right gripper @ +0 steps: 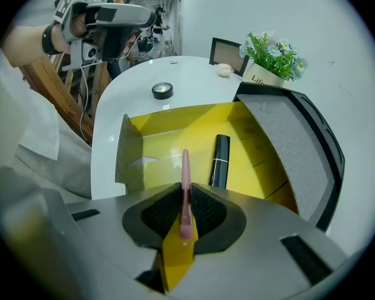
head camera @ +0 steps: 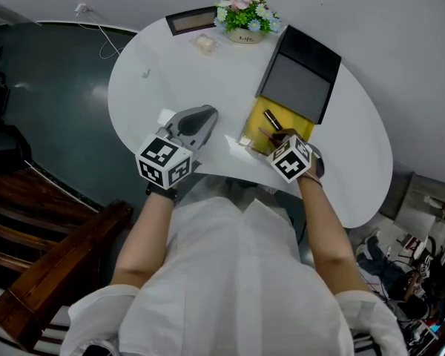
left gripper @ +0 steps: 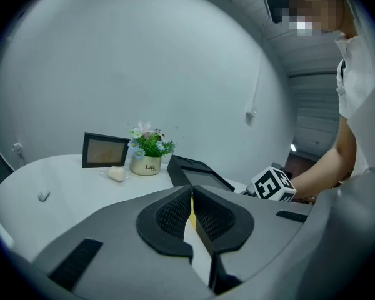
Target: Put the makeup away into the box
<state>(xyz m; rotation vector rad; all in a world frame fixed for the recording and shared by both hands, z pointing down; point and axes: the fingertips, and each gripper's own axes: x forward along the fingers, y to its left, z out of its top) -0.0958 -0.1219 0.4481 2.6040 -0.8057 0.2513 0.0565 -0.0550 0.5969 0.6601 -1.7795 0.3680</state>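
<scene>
Makeup stick [right gripper: 185,164], slender and pink, held above the open yellow-lined box [right gripper: 169,136].
The right hand-held gripper [right gripper: 185,192] points steeply down with its jaws clamped on the stick, whose far end hangs over the box's yellow floor. A black lipstick tube [right gripper: 220,161] lies inside the box just to the stick's right. The box's black lid with grey foam lining [right gripper: 287,133] stands open behind it. The left hand-held gripper [left gripper: 192,208] hovers over the round white worktop [head camera: 156,73] left of the box, jaws pressed together with nothing between them. A small round black case [right gripper: 162,90] sits on the worktop beyond the box.
</scene>
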